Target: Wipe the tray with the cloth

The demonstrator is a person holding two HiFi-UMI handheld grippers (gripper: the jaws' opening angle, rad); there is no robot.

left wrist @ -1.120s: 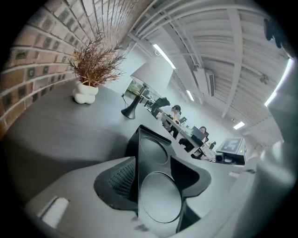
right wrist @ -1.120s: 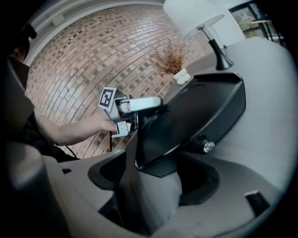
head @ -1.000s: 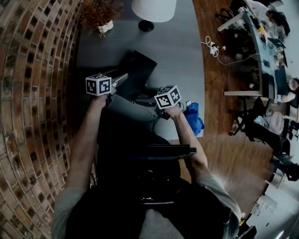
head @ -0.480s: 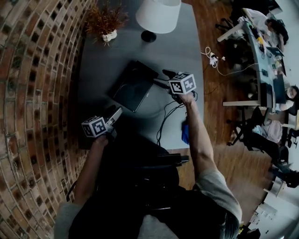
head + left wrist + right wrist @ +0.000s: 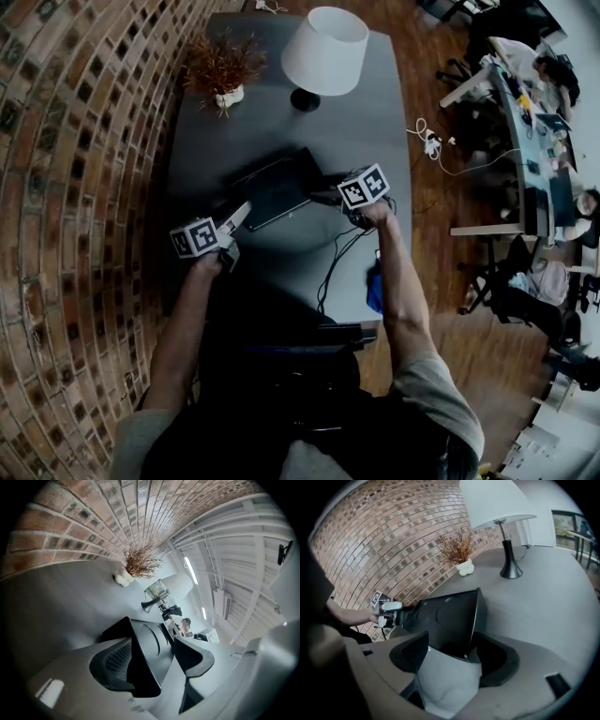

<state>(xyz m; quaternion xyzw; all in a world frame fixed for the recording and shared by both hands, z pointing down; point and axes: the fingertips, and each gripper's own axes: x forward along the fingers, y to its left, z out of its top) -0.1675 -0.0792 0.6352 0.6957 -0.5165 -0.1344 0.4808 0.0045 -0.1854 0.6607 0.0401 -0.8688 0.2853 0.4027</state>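
A black tray lies on the grey table. My left gripper is at its near left corner. In the left gripper view that corner of the tray sits between the jaws of the left gripper, which have just been opening and stand open. My right gripper is at the tray's right edge. In the right gripper view a pale cloth wad fills the right gripper, whose jaws have just been closing on it, with the tray just ahead.
A white lamp and a dried plant in a small pot stand at the table's far end. A blue cloth lies at the near right edge under my right arm. A cable runs across the near side. A brick wall borders the left.
My right gripper has moved from beside the blue cloth to the tray's right edge. My left gripper pulled back off the tray, then came up to its near left corner.
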